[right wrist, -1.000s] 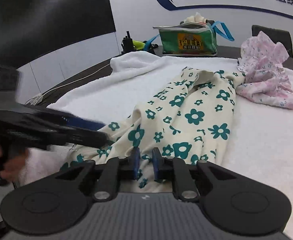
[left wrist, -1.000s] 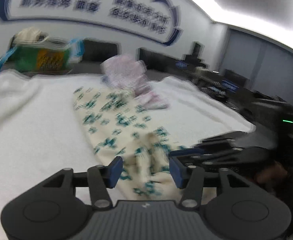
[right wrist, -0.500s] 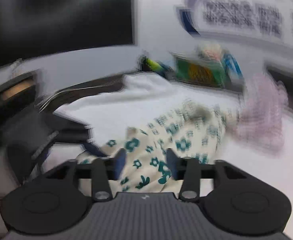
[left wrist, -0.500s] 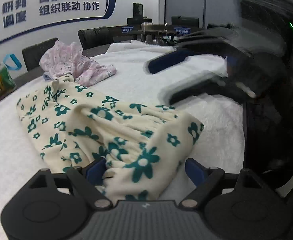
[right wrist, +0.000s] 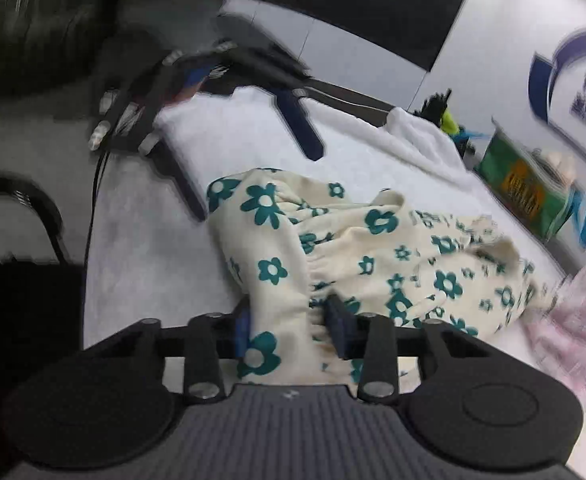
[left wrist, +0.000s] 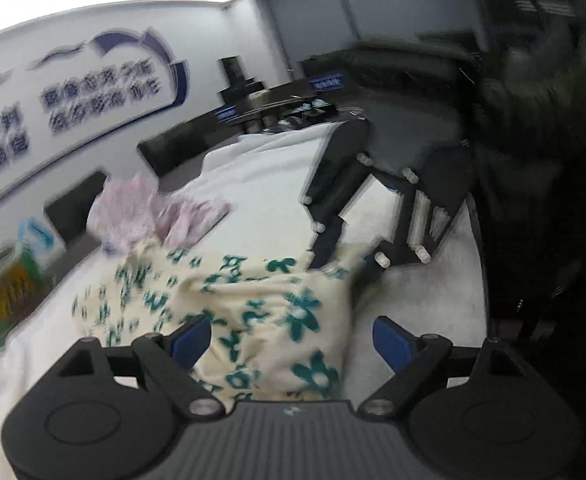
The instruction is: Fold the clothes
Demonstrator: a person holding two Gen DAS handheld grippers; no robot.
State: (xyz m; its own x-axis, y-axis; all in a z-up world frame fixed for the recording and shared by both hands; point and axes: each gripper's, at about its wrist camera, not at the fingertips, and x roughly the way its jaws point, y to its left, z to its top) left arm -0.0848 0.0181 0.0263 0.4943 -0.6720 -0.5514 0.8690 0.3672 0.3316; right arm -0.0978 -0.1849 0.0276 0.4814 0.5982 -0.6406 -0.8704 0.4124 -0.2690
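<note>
A cream garment with teal flowers [left wrist: 253,292] lies crumpled on the white towel-covered table [left wrist: 273,184]. My left gripper [left wrist: 291,340] stands open wide, with the garment's near edge lying loose between its blue pads. My right gripper [right wrist: 291,330] is closing, and the gathered waistband of the floral garment [right wrist: 373,248] is bunched between its pads, which press on the cloth from both sides. From the left wrist view the other gripper's black fingers [left wrist: 329,236] reach the garment's far edge. The left gripper's fingers [right wrist: 301,128] show beyond the cloth in the right wrist view.
A pink patterned garment [left wrist: 133,208] is heaped past the floral one, also at the right edge [right wrist: 573,320]. A green bag [right wrist: 529,188] stands at the table's far side. The table's edge and a dark chair [right wrist: 33,208] lie to the left. A person's dark sleeve [left wrist: 533,120] is at right.
Both grippers have rolled, so the scene tilts. The left jaws have spread wide around the garment's edge. The right jaws opened, then narrowed onto the bunched waistband.
</note>
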